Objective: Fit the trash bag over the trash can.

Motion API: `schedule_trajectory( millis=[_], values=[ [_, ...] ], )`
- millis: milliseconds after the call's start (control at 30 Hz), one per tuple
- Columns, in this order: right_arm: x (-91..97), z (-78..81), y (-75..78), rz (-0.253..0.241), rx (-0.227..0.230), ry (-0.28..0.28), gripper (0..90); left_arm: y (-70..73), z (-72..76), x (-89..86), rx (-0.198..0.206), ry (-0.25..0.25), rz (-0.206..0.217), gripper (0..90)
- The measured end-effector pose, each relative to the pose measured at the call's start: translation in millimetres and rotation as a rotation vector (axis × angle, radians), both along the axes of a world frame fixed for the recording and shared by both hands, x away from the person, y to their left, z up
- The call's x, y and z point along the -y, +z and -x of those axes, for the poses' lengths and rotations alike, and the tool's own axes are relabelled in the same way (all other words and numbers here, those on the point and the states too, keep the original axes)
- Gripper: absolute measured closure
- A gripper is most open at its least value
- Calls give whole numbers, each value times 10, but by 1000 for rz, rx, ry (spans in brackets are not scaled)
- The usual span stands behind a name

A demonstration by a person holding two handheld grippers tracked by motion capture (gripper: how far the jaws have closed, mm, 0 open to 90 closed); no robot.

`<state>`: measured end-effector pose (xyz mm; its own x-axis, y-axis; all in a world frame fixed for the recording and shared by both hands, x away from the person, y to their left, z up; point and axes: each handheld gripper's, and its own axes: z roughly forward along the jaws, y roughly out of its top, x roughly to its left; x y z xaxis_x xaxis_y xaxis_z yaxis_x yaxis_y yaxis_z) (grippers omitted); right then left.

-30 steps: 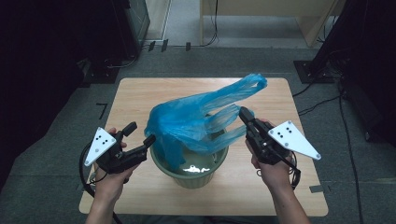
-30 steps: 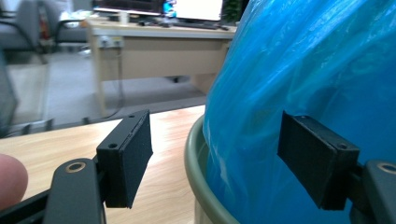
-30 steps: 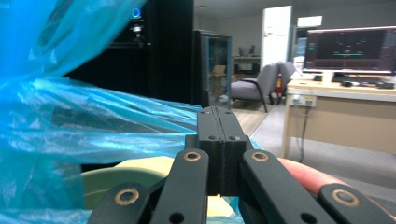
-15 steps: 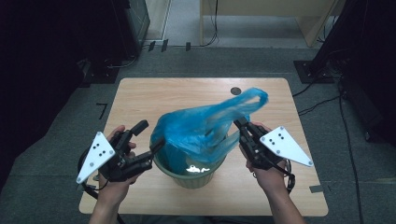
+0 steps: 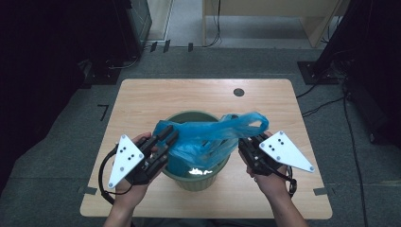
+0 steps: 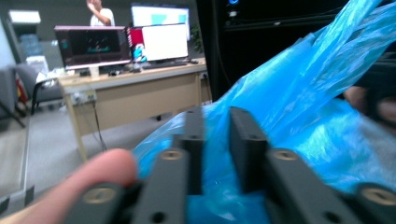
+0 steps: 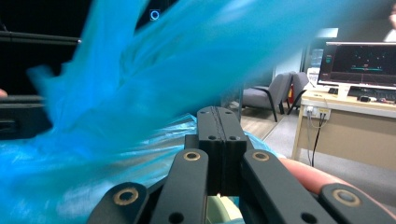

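Observation:
A round green bin (image 5: 194, 182) stands near the front of the wooden table (image 5: 142, 99). A thin blue plastic bag (image 5: 208, 137) lies spread across its mouth, with a loop handle sticking out to the right. My left gripper (image 5: 168, 137) is at the bin's left rim; its jaws have just been closing, and bunched blue film (image 6: 303, 93) fills the narrow gap between them (image 6: 217, 116). My right gripper (image 5: 243, 144) is at the bin's right rim, its jaws pressed tight together (image 7: 217, 112) on the bag's edge, with the blurred bag (image 7: 116, 84) rising beyond.
A small round hole (image 5: 239, 92) marks the table's far right. Dark cabinets and cables (image 5: 326, 71) ring the table on the grey floor. A desk with monitors (image 6: 121, 46) and grey chairs (image 7: 271, 95) stand farther off.
The bag, held high over the bin before, has come down onto its mouth. My left gripper moved in to the bin's left rim and closed on the bag. My right gripper dropped slightly.

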<state>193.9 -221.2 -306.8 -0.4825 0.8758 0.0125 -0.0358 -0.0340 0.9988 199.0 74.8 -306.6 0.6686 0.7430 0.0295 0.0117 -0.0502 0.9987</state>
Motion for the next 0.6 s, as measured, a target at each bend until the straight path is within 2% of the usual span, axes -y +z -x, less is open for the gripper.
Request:
schedule_trajectory(
  millis=[67,133,533,600],
  values=[
    [31,-8,-11,-2,-3,-8,900,-18,-38,-69,-22,9,26,883],
    [66,-8,-27,-2,-6,-19,900,-31,-68,-160,-40,13,55,893],
    [327,8,-188,9,-49,-74,900,-150,-120,-509,-99,50,124,900],
    [381,19,-209,12,-56,-81,900,-179,-107,-559,-107,36,134,900]
  ],
)
